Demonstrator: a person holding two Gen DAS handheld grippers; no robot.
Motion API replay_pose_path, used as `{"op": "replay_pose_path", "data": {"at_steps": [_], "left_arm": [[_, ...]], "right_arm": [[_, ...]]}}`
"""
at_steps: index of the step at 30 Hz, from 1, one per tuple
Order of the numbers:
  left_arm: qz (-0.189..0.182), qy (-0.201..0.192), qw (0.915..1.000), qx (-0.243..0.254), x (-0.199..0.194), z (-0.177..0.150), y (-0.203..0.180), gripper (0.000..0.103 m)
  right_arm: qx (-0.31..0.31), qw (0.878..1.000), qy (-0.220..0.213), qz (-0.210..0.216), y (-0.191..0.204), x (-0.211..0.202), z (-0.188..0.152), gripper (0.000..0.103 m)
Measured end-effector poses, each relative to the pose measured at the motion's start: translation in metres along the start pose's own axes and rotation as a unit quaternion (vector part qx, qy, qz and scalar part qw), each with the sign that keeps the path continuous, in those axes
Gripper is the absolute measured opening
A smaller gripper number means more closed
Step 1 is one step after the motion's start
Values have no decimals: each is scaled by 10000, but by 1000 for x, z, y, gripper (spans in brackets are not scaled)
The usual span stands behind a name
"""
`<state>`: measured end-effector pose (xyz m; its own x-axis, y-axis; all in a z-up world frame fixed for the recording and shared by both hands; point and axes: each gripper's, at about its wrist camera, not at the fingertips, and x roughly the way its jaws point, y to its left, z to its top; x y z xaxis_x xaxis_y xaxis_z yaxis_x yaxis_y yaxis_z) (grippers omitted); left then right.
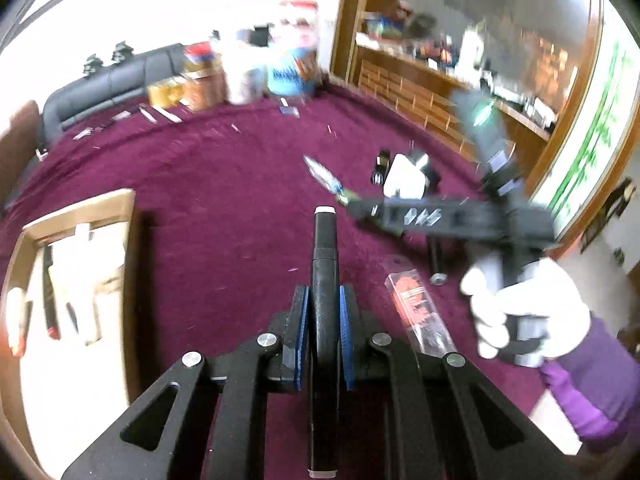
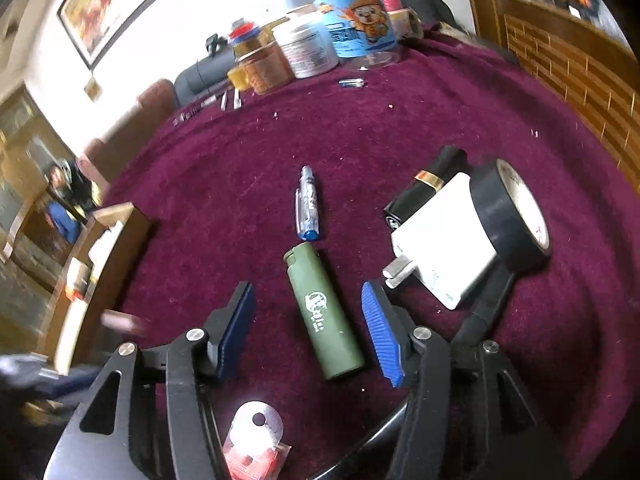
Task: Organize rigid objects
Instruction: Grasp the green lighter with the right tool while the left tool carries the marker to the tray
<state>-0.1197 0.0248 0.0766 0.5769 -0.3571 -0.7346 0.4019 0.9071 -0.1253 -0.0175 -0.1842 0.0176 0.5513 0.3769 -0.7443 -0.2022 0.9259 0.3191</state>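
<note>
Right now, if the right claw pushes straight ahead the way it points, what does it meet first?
Most likely the olive-green cylindrical lighter, lying on the maroon cloth between the open right claw pads; beyond it lies a clear blue-tipped pen.

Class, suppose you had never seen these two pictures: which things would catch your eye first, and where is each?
The left gripper is clamped on a black pen-like stick, dead centre of its view. In the right wrist view, a green lighter lies on the maroon cloth between the open right gripper jaws. Right of it, a black tape roll leans on a white charger.
</note>
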Motion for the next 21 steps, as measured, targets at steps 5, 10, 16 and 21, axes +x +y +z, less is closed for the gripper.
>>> {"op": "replay_pose_path", "data": {"at_steps": [5,10,16,21], "left_arm": [[58,-451,9987,-235,-57,-8,20,12],[289,-627,9951,-704,-77,-18,57,12],[633,-653,9871,-1318,-85,-40,108,12],[876,-527,9770,-1873,-79,-57,152,12]], "right_arm": [[-781,9924,202,-932,30,11,-3,41],[-729,9914,339,-1032,29,9,-2,17],[-90,9985,286,-457,20,-12,-3,18],[-68,9999,141,65,47,-31,1,18]]}}
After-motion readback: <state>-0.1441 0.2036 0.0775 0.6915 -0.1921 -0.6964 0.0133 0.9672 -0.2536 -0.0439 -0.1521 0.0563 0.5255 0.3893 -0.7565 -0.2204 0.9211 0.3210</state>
